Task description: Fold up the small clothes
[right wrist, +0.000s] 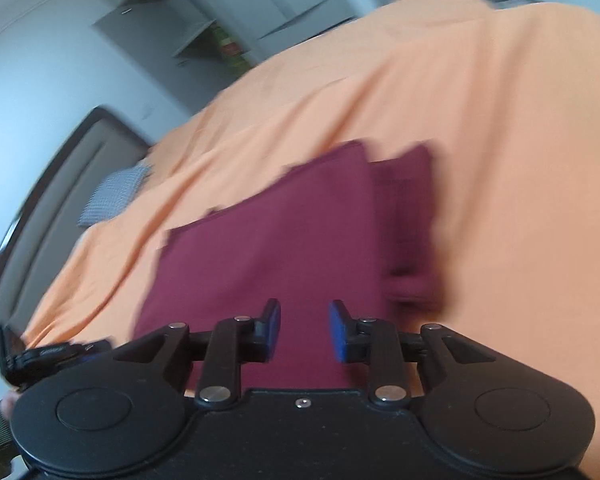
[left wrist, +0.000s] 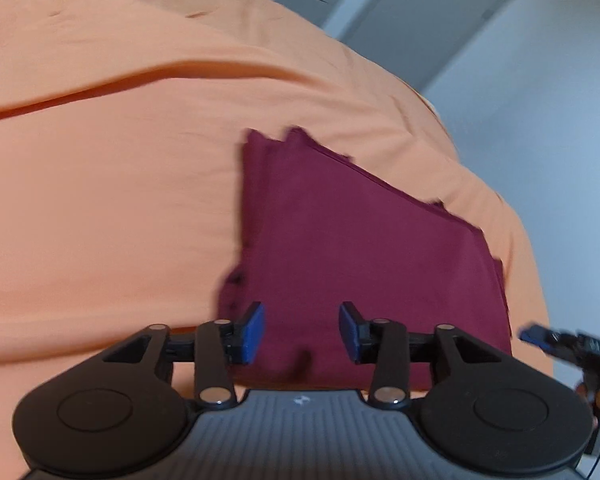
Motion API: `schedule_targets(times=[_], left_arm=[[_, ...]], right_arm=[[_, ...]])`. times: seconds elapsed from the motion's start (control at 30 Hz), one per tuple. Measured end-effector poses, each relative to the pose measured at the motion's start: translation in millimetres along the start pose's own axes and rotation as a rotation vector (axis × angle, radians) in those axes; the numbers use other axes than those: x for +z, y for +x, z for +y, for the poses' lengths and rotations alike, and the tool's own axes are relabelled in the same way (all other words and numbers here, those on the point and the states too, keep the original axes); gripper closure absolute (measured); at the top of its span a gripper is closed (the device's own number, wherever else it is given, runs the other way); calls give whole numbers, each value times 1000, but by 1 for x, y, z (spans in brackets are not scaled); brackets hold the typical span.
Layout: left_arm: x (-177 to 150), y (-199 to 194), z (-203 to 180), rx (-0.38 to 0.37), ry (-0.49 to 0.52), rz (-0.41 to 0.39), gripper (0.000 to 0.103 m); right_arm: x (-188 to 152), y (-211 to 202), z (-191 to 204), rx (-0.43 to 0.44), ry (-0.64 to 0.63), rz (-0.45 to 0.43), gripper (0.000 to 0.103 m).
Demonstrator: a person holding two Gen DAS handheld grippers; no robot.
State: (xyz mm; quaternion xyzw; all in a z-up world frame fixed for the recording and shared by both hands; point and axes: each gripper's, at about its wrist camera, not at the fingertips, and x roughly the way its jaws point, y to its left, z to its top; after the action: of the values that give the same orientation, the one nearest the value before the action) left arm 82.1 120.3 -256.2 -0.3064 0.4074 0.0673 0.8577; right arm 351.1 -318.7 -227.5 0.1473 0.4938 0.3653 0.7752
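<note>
Both pairs of jaws stand parted with nothing between the pads. The left gripper and right gripper hang above the near edge of the maroon garment, apparently clear of the cloth. It lies folded and flat on the orange bedsheet, directly ahead of and below both, its long axis running away toward the far side. In the right view a narrower layer juts out along its right side. Neither hand looks clearly nearer.
</note>
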Motion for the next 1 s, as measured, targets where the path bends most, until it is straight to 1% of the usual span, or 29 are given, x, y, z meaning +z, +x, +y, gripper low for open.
schedule_targets(times=[0.1,0.17,0.23,0.3,0.4,0.5,0.63,0.67,0.7,0.73,0.87,0.9,0.93,0.97,1.0], left_arm=[[-6,27,-35,-16,128,51,58],[-11,47,-53,7,204,79,58],[-17,60,-60,41,253,103,53],[-25,62,-55,57,251,120,52],[-30,49,-42,45,211,117,52],[-31,27,-25,71,185,85,52],[-24,9,-5,91,126,56,50],[-21,6,-2,93,119,47,49],[-18,2,0,104,117,35,44],[-14,1,1,116,119,21,42],[1,0,9,141,98,-5,40],[4,1,11,145,95,-12,37],[8,3,13,148,92,-17,35],[11,4,16,151,89,-21,33],[13,7,18,151,86,-22,33]], right_arm=[[-4,44,35,56,-79,71,71],[-10,71,54,85,-119,111,70],[-16,90,64,103,-140,141,68],[-24,103,69,83,-182,180,63],[-37,106,59,14,-221,253,64],[-40,85,38,-9,-177,246,65],[-41,55,25,-39,-129,193,62],[-42,50,25,-39,-118,178,60],[-46,46,26,-40,-112,164,58],[-46,44,29,-39,-112,151,58],[-44,54,51,-7,-140,117,58],[-42,60,57,5,-148,114,54],[-39,66,60,13,-159,111,52],[-36,75,67,18,-175,108,52],[-34,81,72,17,-194,103,52]])
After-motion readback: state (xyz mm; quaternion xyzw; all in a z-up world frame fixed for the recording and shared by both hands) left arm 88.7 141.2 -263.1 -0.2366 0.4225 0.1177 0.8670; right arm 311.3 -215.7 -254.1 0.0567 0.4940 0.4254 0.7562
